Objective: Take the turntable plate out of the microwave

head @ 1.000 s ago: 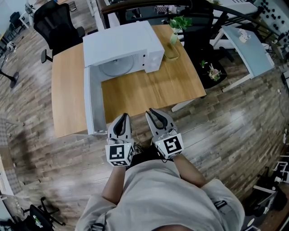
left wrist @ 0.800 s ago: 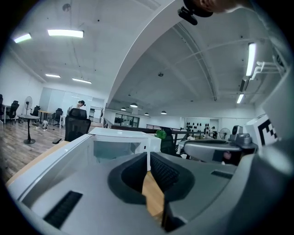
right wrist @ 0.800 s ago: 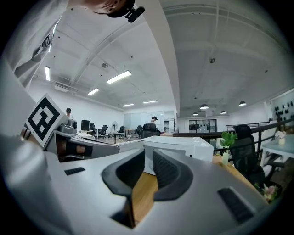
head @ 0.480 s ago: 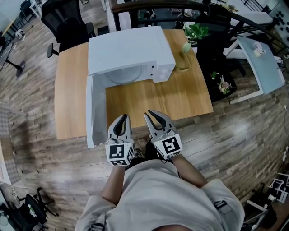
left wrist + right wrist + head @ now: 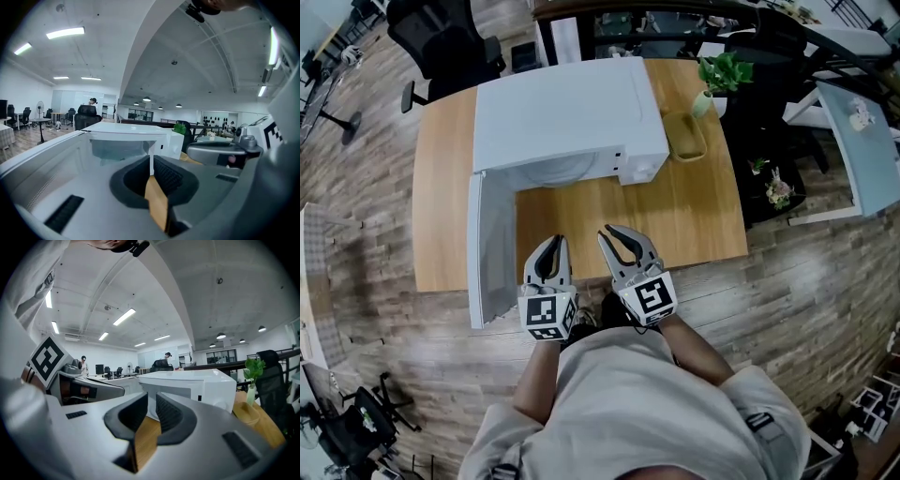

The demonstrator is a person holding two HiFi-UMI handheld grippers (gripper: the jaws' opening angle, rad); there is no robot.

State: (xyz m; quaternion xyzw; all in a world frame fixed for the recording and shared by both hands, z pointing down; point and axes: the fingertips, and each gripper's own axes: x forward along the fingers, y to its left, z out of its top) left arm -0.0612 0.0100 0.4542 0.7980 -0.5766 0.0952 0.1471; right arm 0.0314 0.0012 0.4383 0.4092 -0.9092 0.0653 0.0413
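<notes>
Turntable plate (image 5: 551,172): a pale round disc lying flat on the floor of the microwave (image 5: 567,108) cavity, only its front part showing under the roof of the oven in the head view. The microwave is a white box on the wooden table (image 5: 675,216), with the cavity mouth facing 6 o'clock. Its door (image 5: 490,246) stands fully open, hinged at the 9 o'clock side of the cavity and reaching toward 6 o'clock as far as the table's near edge.

Left gripper (image 5: 552,242): at 6 o'clock of the cavity, just at the near table edge and beside the free end of the door. Its jaws are a narrow slit apart and have just been opening slightly; only bare table wood shows between them, and they hold nothing.

Right gripper (image 5: 617,233): at 3 o'clock of the left one, close beside it. Its jaws stand narrowly apart, a little wider than the left pair, and are likewise empty. Both grippers point toward 12 o'clock and are well apart from the plate.

At 2 o'clock of the microwave lie a shallow wooden dish (image 5: 686,137) and a small potted plant (image 5: 724,73). A black office chair (image 5: 441,37) stands at 11 o'clock, off the table.
</notes>
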